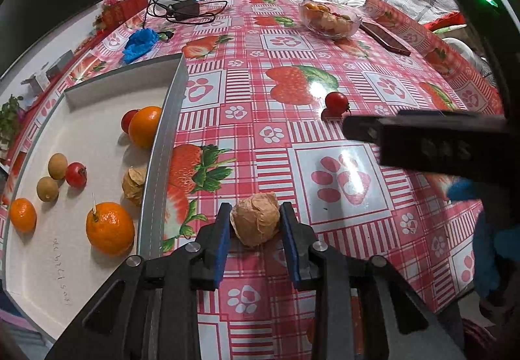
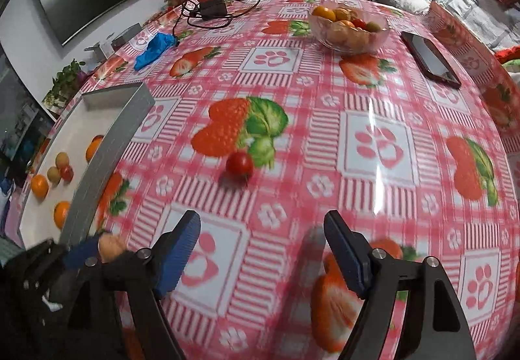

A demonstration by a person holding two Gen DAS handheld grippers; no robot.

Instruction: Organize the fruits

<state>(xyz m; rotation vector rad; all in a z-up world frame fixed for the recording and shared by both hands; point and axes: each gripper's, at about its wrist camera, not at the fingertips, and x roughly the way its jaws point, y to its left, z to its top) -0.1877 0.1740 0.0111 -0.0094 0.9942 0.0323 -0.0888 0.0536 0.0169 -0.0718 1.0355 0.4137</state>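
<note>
My left gripper [image 1: 255, 220] is shut on a tan papery husk fruit [image 1: 255, 218], just right of the grey-walled white tray [image 1: 169, 119]. The tray holds oranges [image 1: 110, 227], small tomatoes [image 1: 76, 174], brown longans [image 1: 57, 166] and another husk fruit [image 1: 133, 186]. A cherry tomato [image 1: 336, 101] lies loose on the tablecloth; it also shows in the right wrist view [image 2: 239, 165]. My right gripper [image 2: 261, 246] is open and empty, held over the cloth short of that tomato. The left gripper with the husk fruit [image 2: 109, 248] shows at its lower left.
A glass bowl [image 2: 347, 45] of mixed fruit stands at the far side, with a phone [image 2: 430, 59] to its right. A blue cloth [image 2: 154, 49] and a black power adapter with cable [image 2: 213, 9] lie at the far left. The tray's wall [image 2: 107, 158] stands left.
</note>
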